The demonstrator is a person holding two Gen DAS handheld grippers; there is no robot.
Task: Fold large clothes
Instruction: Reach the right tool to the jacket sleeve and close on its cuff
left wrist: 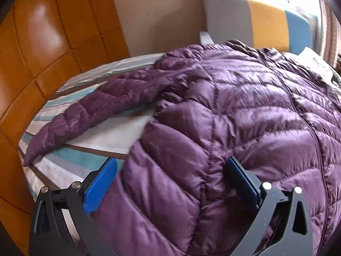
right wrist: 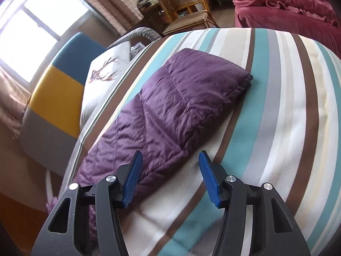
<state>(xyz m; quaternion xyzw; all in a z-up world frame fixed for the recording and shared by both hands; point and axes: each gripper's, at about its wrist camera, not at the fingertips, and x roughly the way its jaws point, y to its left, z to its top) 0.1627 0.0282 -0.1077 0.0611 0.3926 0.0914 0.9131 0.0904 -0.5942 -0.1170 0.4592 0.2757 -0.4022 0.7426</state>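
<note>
Left wrist view, from the left: a brown padded headboard (left wrist: 42, 42) curves along the far left, and beside it lies the striped bedspread (left wrist: 70, 162) in teal, grey, brown and cream. Across those stripes one sleeve (left wrist: 89, 111) of the purple down jacket (left wrist: 234, 106) stretches out toward the left, its cuff pointing at the near-left edge. The quilted body of the jacket fills the middle and right, front up, with the zip line running down its right part. The left gripper (left wrist: 170, 183) is spread wide over the jacket's near hem, with puffed fabric bulging between the blue pads; it pinches nothing that I can tell. At the far right stands a grey, yellow and blue headboard panel (left wrist: 266, 27).

In the right wrist view that same panel sits at the left under a window (right wrist: 32, 32), next to a pillow with a deer print (right wrist: 106, 72). In the middle the jacket's other sleeve (right wrist: 170, 106) lies flat on the stripes, cuff pointing away. The right gripper (right wrist: 170, 177) is open above the sleeve's near part, gripping nothing.

The jacket looks light, soft and springy, with a slick shell likely to slide and puff back up. A stitched seam, cuff or hem edge should give firmer purchase than a padded baffle.
</note>
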